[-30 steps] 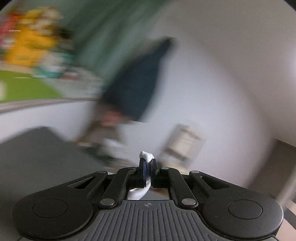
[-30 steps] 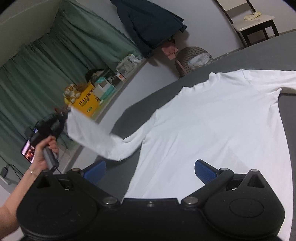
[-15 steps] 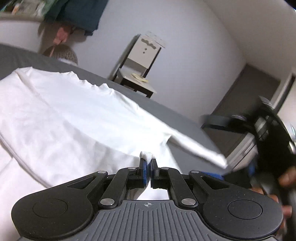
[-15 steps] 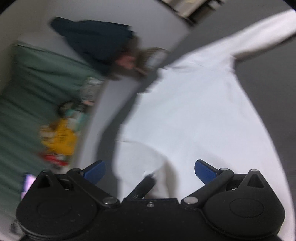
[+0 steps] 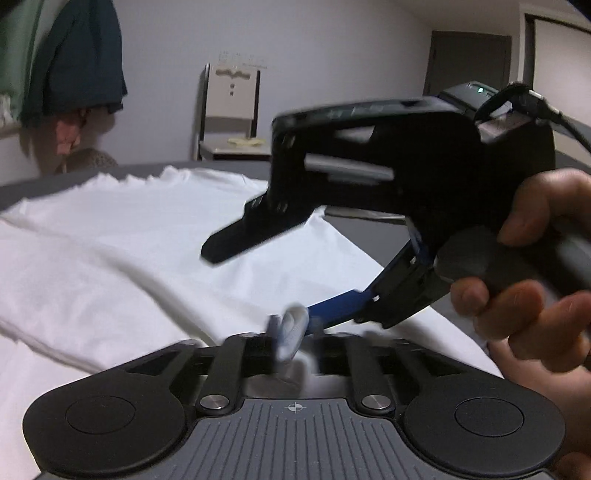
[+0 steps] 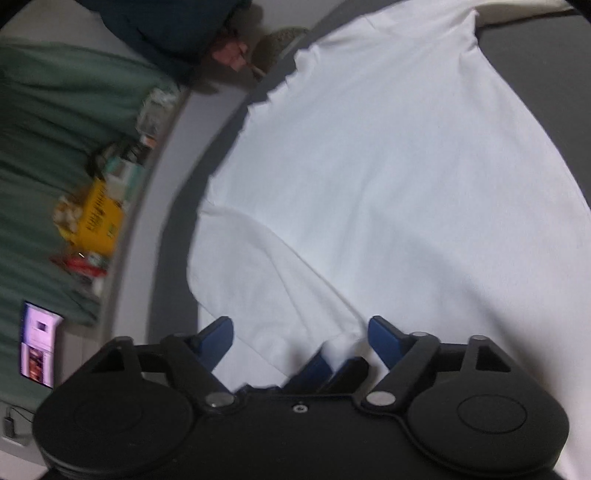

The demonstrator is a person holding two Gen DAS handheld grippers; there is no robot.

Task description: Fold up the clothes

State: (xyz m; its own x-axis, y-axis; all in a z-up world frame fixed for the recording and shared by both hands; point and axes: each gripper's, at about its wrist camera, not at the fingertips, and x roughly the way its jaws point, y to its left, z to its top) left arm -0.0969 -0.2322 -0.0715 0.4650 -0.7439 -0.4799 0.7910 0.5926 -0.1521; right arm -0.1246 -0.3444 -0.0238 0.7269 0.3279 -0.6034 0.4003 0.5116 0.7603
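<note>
The white long-sleeved shirt (image 6: 388, 166) lies spread flat across the dark grey bed (image 6: 546, 85), collar end up toward twelve o'clock in the right wrist view. One sleeve (image 6: 266, 280) is doubled over onto the body of the shirt at about seven o'clock. That's the fold being made: cuff brought inward so the sleeve lies on the torso panel rather than trailing off the side.

The left gripper (image 5: 291, 332) has its fingers pressed together on a white nub of cloth, the sleeve cuff (image 5: 293, 334), dead centre at six o'clock in its own camera. It's pinching the very end, which makes sense, since the cuff gives the most control over where the sleeve lands.

The right gripper (image 6: 301, 341) sits with its blue fingers (image 6: 384, 332) spread wide, nothing between them but that same cuff and the left tool's tips poking in at six o'clock. In the left view it looms at two o'clock, held in the person's hand (image 5: 528, 277), angled down over the shirt. My read is that it stands spread either to take the cuff over or to press the fold flat, and I can't say which.

The far sleeve (image 6: 517, 11) runs out at one o'clock, lying straight. So one sleeve sits folded in and one out, which looks like partway through.
</note>
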